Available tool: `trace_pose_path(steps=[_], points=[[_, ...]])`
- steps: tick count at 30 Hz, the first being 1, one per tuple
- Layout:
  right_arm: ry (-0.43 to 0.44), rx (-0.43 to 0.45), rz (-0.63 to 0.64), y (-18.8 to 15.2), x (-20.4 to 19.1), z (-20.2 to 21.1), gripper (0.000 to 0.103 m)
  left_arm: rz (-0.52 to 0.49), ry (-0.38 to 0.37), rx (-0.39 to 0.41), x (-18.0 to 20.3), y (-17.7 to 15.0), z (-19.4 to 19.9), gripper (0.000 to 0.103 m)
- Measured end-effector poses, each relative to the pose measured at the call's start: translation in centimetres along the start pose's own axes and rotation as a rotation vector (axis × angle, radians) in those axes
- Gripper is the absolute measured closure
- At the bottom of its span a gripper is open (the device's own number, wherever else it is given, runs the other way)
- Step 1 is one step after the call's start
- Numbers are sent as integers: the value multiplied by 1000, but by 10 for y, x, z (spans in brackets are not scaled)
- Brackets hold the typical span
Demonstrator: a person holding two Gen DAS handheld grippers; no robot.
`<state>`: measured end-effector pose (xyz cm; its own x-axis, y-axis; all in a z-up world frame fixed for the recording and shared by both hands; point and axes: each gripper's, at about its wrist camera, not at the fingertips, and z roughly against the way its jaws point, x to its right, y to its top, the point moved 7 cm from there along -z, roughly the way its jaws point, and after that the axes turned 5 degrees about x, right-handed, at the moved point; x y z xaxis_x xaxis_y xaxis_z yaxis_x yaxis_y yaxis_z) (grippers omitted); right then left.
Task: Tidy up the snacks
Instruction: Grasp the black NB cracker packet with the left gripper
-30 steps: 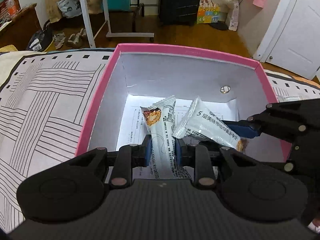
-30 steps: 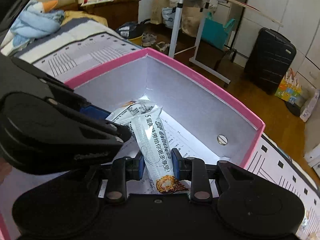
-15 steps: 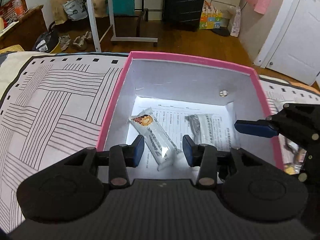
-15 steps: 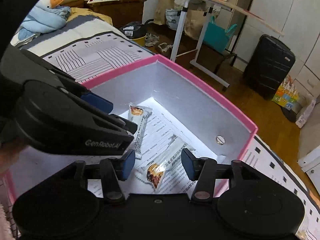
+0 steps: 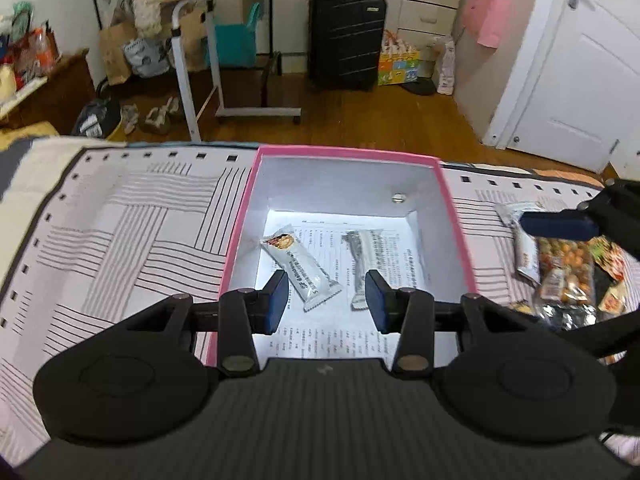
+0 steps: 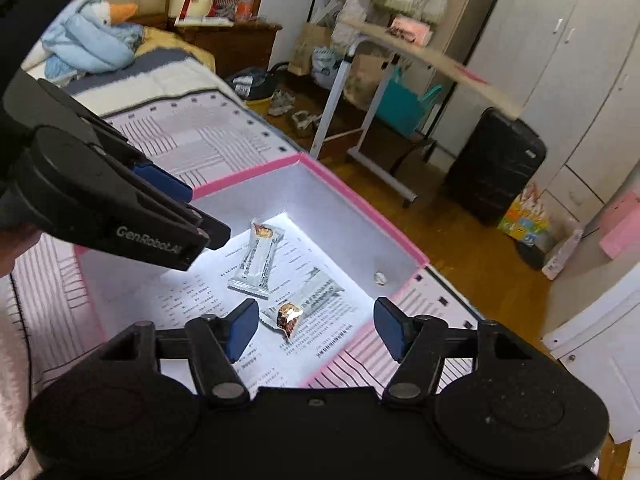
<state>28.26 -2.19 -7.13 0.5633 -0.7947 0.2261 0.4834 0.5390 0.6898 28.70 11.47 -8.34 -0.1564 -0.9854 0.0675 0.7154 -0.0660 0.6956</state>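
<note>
A pink-rimmed box (image 5: pixel 240 216) (image 6: pixel 360 204) with a printed sheet on its floor sits on the patterned bedspread. Two silver snack bars lie loose inside it: one with a biscuit picture (image 5: pixel 302 268) (image 6: pixel 256 256) on the left, another (image 5: pixel 366 264) (image 6: pixel 308 300) beside it. My left gripper (image 5: pixel 326 302) hovers above the box's near part, open and empty. My right gripper (image 6: pixel 314 330) hangs over the box's right side, its jaws opening with nothing pressed between them. More snack packets (image 5: pixel 560 272) lie in a pile on the bedspread right of the box.
Beyond the bed are a wooden floor, a rolling side table (image 5: pixel 224 40), a black suitcase (image 5: pixel 346 40) and a white door (image 5: pixel 580 80). A blue plush toy (image 6: pixel 92 40) lies on the bed at the far left in the right wrist view.
Both grippers let go of their snack bars, which now lie on the box floor. Both grippers rose and drew back from the box, and the right one opened wider.
</note>
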Motion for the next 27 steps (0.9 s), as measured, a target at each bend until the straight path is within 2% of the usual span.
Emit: trace_pose_path(steps=[3, 10, 12, 14, 16, 19, 23, 27], points=[[3, 16, -17, -5, 6, 31, 26, -42, 14, -18, 12, 1, 23, 56], [-39, 23, -58, -30, 28, 93, 25, -87, -55, -56, 53, -5, 68, 48], [-43, 39, -68, -37, 33, 108, 23, -105, -79, -46, 68, -7, 78, 41], [-33, 62, -89, -46, 37, 124, 16, -118, -98, -28, 84, -7, 87, 24], [-14, 75, -118, -57, 42, 135, 16, -131, -110, -5, 101, -7, 93, 17], [14, 64, -164, -78, 51, 134, 15, -165, -119, -6, 126, -11, 92, 10], [9, 60, -217, -108, 65, 117, 15, -130, -94, -1, 158, -20, 83, 10], [21, 97, -242, -131, 70, 96, 15, -95, -160, -53, 187, -35, 58, 12]])
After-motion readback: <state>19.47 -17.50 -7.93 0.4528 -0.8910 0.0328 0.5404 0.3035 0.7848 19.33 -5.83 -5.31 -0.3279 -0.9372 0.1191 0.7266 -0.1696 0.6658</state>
